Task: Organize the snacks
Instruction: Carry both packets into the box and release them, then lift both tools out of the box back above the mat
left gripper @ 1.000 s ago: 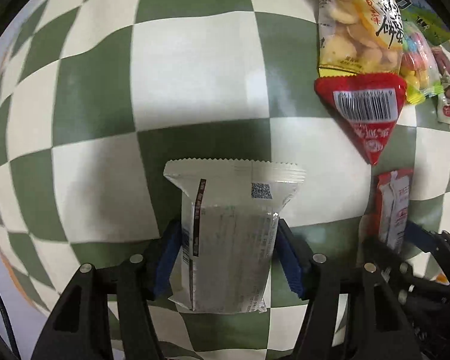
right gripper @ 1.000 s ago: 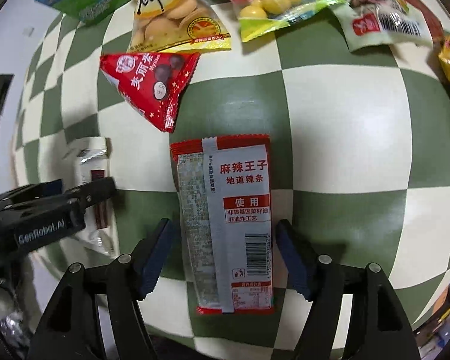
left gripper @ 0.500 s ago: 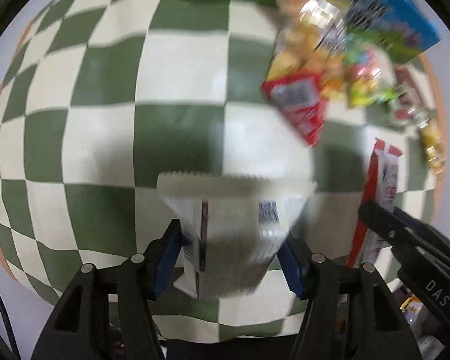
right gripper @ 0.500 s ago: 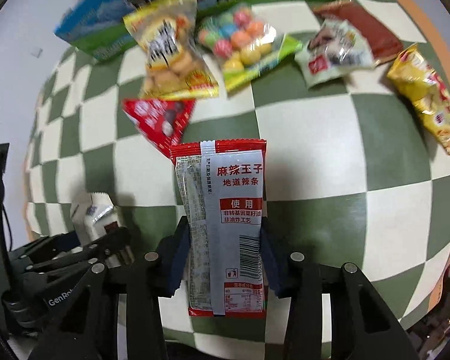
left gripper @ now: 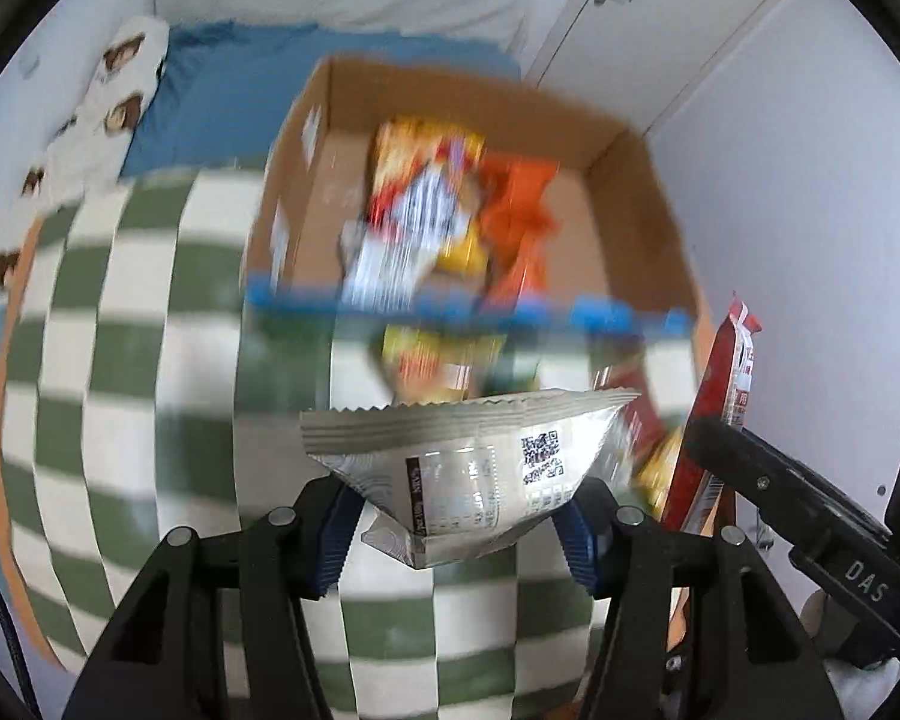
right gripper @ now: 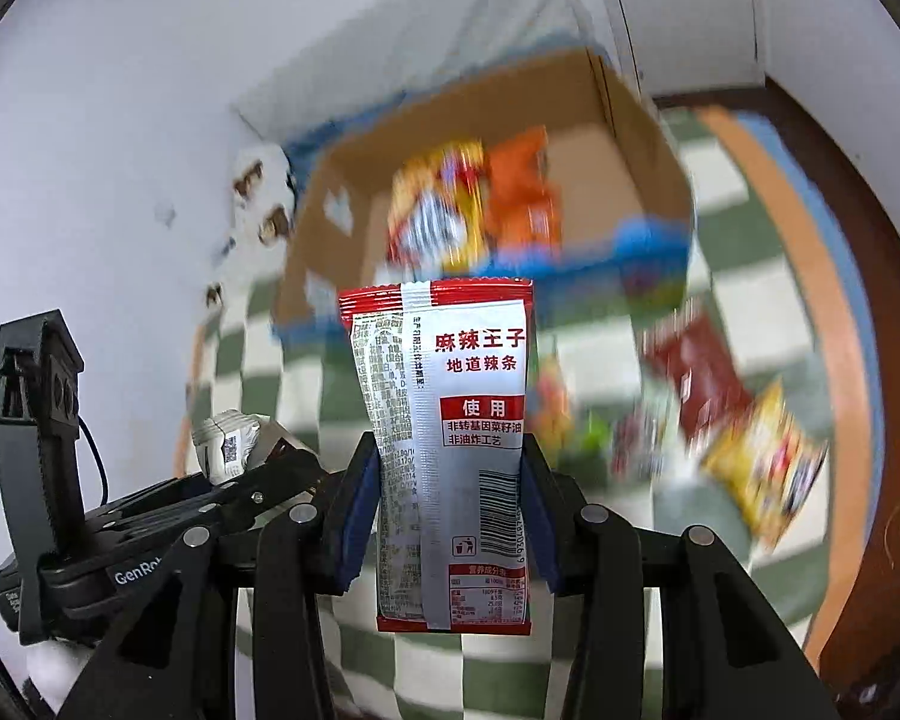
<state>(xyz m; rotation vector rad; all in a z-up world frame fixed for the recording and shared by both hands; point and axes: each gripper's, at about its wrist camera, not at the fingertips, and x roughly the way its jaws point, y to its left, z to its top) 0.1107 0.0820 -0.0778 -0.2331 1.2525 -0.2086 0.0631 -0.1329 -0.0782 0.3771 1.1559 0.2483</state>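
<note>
Here the left gripper (left gripper: 459,531), jaws closing, pinches a silver packet (left gripper: 474,474) at lower centre; the right gripper (right gripper: 447,504) clamps a red packet (right gripper: 450,438), both aimed toward the cardboard box (left gripper: 624,180) above for stowing.

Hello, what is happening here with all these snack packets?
A person is sorting snacks with a gripper in each hand. The left gripper pinches a silver packet, its jaws closing on it; the right gripper is shut on a red and white packet. Both are held above the checkered cloth, facing a cardboard box that already holds some snacks. More packets lie on the cloth.
</note>
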